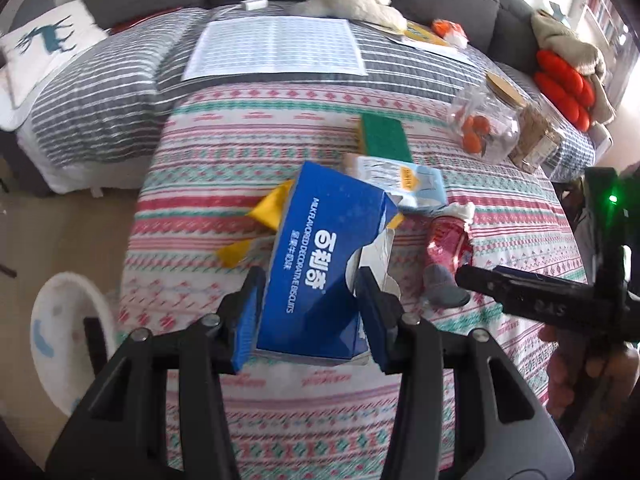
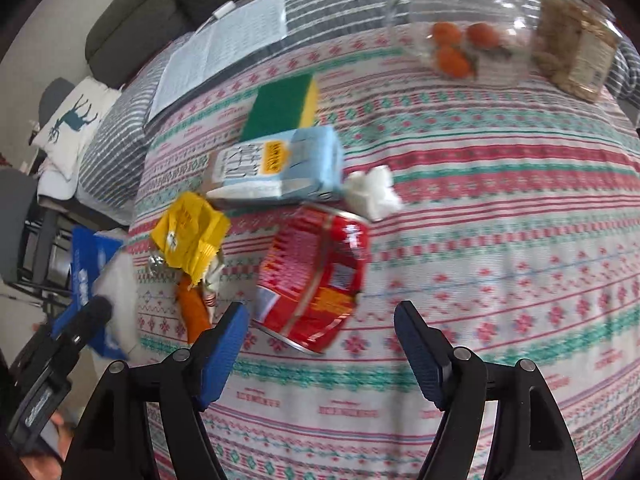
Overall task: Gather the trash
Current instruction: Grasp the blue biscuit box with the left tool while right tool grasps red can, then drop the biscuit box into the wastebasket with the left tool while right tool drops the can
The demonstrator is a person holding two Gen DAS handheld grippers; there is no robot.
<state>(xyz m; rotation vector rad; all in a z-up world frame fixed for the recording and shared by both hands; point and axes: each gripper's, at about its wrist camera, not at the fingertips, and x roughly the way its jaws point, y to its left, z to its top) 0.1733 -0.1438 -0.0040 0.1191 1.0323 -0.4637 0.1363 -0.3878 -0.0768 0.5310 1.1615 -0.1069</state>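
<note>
My left gripper is shut on a torn blue biscuit box, held above the patterned tablecloth. The same blue box shows at the left edge of the right wrist view. My right gripper stands open above the cloth, just short of a crushed red can that lies on its side, nothing between the fingers. The red can also lies right of the box in the left wrist view. A pale blue carton, a yellow wrapper, an orange wrapper and a crumpled white tissue lie around the can.
A green and yellow sponge lies behind the carton. A clear jar with orange fruit and a jar of snacks stand at the far right. A printed sheet lies further back. A white bin stands on the floor left of the table.
</note>
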